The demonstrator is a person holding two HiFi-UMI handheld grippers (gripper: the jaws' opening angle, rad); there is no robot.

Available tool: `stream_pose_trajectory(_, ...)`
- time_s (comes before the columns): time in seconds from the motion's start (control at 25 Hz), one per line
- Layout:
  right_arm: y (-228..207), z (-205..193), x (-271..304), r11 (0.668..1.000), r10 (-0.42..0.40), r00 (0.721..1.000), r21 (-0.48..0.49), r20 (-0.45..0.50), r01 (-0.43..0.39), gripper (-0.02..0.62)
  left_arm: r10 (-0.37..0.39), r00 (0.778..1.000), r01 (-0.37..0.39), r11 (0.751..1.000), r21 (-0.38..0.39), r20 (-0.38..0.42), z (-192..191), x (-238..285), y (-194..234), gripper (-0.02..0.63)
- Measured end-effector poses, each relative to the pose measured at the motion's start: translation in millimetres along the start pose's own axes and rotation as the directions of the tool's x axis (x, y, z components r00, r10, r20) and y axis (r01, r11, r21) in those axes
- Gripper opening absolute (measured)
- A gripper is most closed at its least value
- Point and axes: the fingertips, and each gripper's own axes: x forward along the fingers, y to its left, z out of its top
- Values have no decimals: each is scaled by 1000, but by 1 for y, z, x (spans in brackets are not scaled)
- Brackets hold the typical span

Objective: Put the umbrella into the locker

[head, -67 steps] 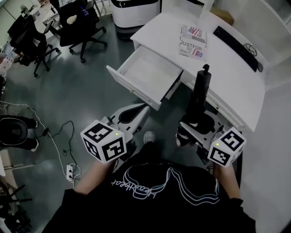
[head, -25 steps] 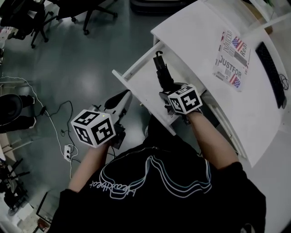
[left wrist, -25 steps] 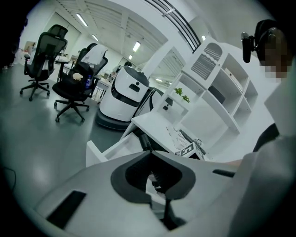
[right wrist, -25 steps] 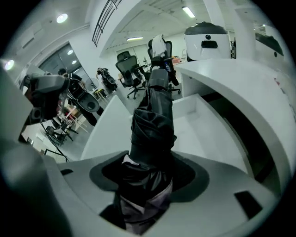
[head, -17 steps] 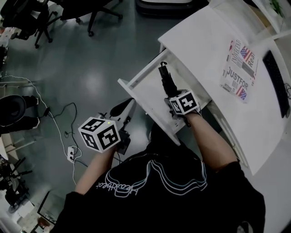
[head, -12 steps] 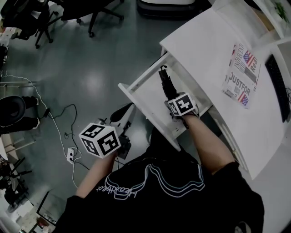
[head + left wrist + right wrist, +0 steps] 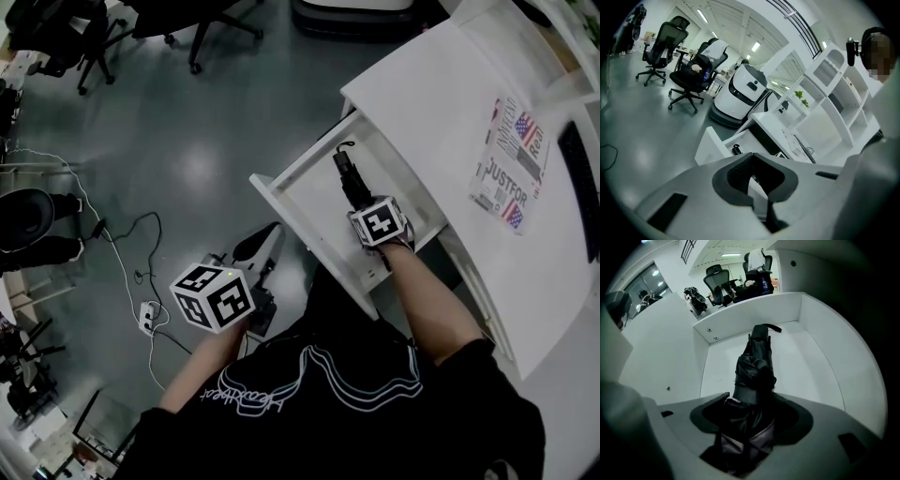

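The folded black umbrella (image 7: 754, 366) is gripped at its near end by the right gripper (image 7: 752, 404), whose jaws are closed on the fabric. The umbrella is held steeply downward inside the open white drawer (image 7: 305, 199), between its sides, with the far end pointed along the drawer's bottom. Whether that bottom is touched cannot be told. The left gripper (image 7: 751, 157) is held outside the drawer, above the grey floor (image 7: 187, 141), its jaw tips brought together with nothing held between them.

Bright overhead light, glare on floor (image 7: 199, 174), fisheye edges dark
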Motion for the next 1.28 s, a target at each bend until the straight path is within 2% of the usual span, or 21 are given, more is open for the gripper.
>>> stream_pose_trajectory(0.24, 2, 0, -1, 1000, -19, 998, 9, 54, 18, 326, -7, 1000, 7, 1000, -2, -5, -5, -1, -4, 5)
stream_pose_trajectory(0.44, -9, 9, -13, 999, -53, 991, 15, 122, 52, 469, -7, 1000, 7, 1000, 0, -3, -7, -6, -8, 5)
stream_pose_trajectory(0.56, -8, 14, -28, 999, -40, 985, 20, 170, 37, 490, -12, 1000, 12, 1000, -4, 2, -8, -9, -12, 5)
stream_pose_trajectory(0.72, 12, 28, -65, 1000, 17, 963, 18, 270, -22, 476, -33, 999, 33, 999, 5, -4, -8, -17, -25, 5)
stream_pose_trajectory(0.8, 23, 37, -96, 999, 32, 936, 8, 350, -37, 416, -56, 998, 56, 998, 21, 0, -5, -21, -36, 5)
stream_pose_trajectory(0.88, 32, 48, -133, 999, 40, 898, 1, 439, -46, 363, -87, 996, 86, 995, 51, 13, 3, -26, -48, 5)
stream_pose_trajectory(1.08, 65, 66, -233, 997, 67, 765, -16, 641, -74, 163, -170, 985, 161, 975, 155, 42, 18, -46, -80, 5)
stream_pose_trajectory(1.28, 103, 65, -307, 994, 108, 653, -70, 749, -85, 25, -242, 969, 226, 949, 218, 49, 20, -70, -110, 5)
